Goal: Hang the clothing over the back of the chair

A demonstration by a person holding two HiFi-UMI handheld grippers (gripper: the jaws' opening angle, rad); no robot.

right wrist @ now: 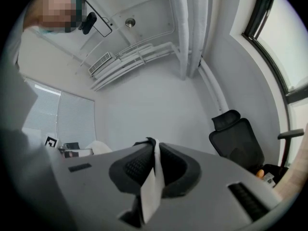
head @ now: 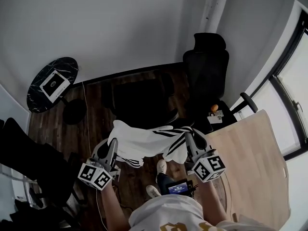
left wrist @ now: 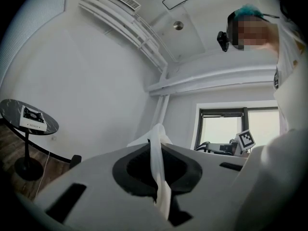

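A white jacket with black stripes [head: 144, 143] hangs spread between my two grippers, in front of the person's body. My left gripper [head: 114, 142] is shut on its left edge. In the left gripper view a fold of the white fabric [left wrist: 157, 167] is pinched between the jaws of the left gripper [left wrist: 155, 146]. My right gripper [head: 189, 138] is shut on the right edge. A strip of white cloth [right wrist: 153, 182] sits clamped in the right gripper [right wrist: 154, 150]. A black high-backed office chair [head: 208, 73] stands beyond the jacket to the right, also in the right gripper view [right wrist: 238, 141].
A dark low seat [head: 139, 100] lies just beyond the jacket on the wooden floor. A round black side table [head: 52, 84] with a white card stands at the left. A light wooden desk [head: 250, 153] fills the right, with a window behind it.
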